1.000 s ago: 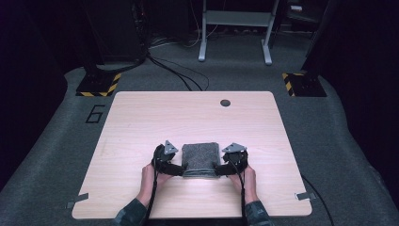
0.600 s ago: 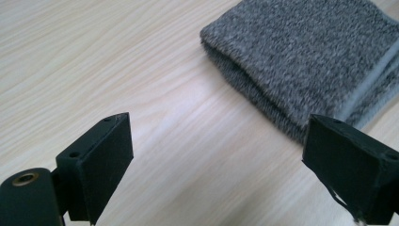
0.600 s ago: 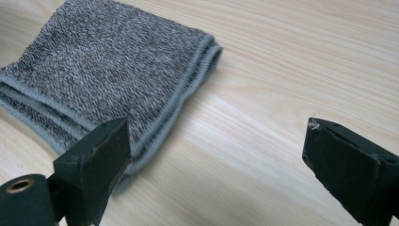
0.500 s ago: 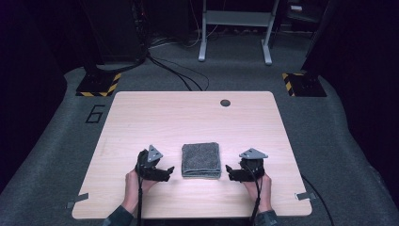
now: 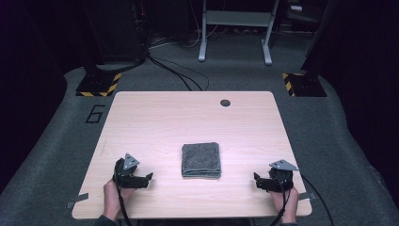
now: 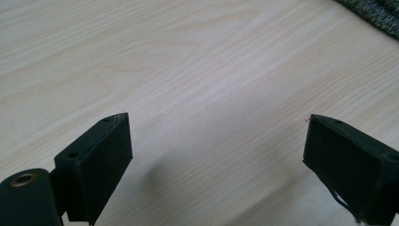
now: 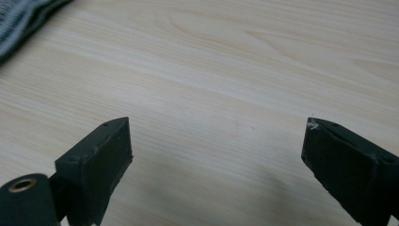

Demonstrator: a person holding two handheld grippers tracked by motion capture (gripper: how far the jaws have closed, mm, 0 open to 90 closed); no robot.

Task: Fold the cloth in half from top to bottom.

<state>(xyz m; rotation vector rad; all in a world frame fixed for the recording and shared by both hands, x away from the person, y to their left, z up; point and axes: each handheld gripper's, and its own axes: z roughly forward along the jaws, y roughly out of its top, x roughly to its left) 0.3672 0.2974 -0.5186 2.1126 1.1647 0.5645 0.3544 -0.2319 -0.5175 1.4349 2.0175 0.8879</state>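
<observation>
Grey folded knit cloth (image 5: pixel 201 159), square, pale woodgrain table (image 5: pixel 155 117), black hand-held grippers apart

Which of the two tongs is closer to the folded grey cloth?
Left. The left tongs sit open a short way off the folded grey cloth; the right tongs, also open, sit farther off near the table's right edge.

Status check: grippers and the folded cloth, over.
Left gripper open, right gripper open, both empty. Folded grey cloth flat mid-table, between them, untouched. Nothing in the way.
</observation>
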